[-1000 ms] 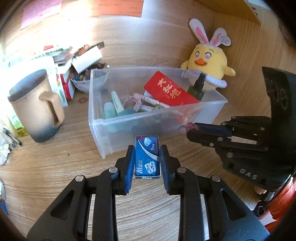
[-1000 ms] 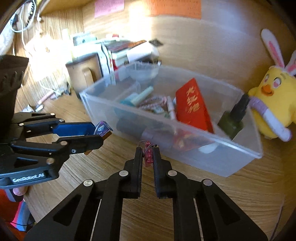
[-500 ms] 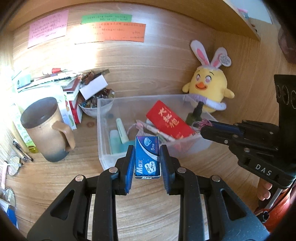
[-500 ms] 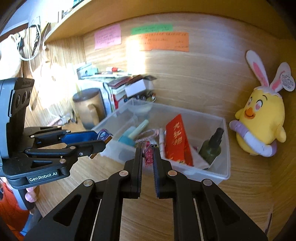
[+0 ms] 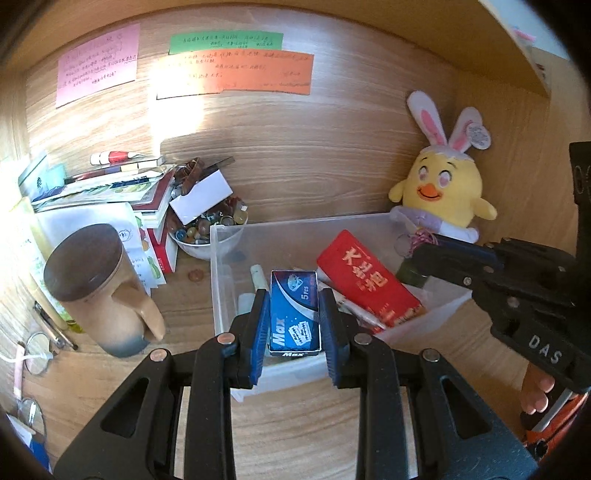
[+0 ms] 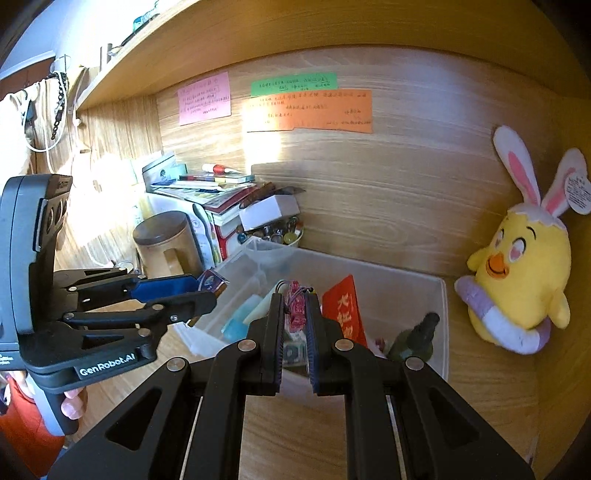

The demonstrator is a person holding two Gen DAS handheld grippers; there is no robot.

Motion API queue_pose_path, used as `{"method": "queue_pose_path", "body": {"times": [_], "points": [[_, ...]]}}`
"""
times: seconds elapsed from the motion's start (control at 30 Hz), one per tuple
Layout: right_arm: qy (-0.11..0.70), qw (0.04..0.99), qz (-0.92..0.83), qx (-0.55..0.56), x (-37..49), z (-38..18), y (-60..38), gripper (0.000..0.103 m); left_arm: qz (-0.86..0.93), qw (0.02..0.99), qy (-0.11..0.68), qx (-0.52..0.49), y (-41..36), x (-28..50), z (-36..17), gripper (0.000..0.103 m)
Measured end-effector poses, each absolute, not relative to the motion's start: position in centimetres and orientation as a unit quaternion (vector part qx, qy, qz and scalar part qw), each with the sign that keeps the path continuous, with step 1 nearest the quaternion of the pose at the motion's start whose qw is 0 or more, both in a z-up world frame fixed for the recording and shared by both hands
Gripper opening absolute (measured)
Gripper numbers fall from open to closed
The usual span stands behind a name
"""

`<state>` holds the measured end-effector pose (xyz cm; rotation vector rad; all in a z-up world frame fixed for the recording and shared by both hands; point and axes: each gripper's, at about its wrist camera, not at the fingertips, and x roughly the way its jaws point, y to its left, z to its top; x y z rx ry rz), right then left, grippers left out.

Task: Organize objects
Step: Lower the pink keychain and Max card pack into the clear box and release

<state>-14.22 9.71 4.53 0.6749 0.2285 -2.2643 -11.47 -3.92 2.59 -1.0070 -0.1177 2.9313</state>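
Observation:
My left gripper point(image 5: 294, 295) is shut on a small blue box point(image 5: 294, 314) marked Max, held above the near left part of the clear plastic bin point(image 5: 221, 288). In the right wrist view the same left gripper point(image 6: 207, 291) shows at the left with the blue box point(image 6: 211, 282) at its tips. My right gripper point(image 6: 295, 299) is shut on a small pink charm with a cord point(image 6: 295, 308), over the clear bin point(image 6: 441, 317). The bin holds a red packet point(image 5: 369, 284), a dark green bottle point(image 6: 413, 338), tubes and pens. The right gripper point(image 5: 419, 245) enters the left wrist view from the right.
A tan lidded mug point(image 5: 99, 288) stands left of the bin. Behind it lie stacked books point(image 5: 110, 184) and a bowl of small trinkets point(image 5: 207, 229). A yellow plush chick with rabbit ears point(image 5: 439, 188) sits at the back right corner. A shelf board point(image 6: 258, 33) runs overhead.
Both grippers have risen with their loads and tilted up, so the bin now lies lower in both views and the wall notes have come into sight.

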Motion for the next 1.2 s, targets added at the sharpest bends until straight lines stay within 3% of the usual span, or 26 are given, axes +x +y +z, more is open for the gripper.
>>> {"method": "queue_pose_path", "body": {"times": [0.6,1.1,1.2], "points": [[0.117,0.375,-0.850,0.352,-18.4,-1.3,6.0,0.010,0.925,0.023,-0.043,-0.377,-4.7,-15.6,-0.9,0.027],[0.121,0.371,-0.854,0.345,-17.6,0.1,6.7,0.011,0.934,0.034,-0.050,-0.353,-4.5,-13.5,1.1,0.027],[0.124,0.368,-0.858,0.335,-16.9,0.6,7.3,0.013,0.937,0.035,-0.047,-0.344,-4.3,-12.7,1.7,0.033]]}}
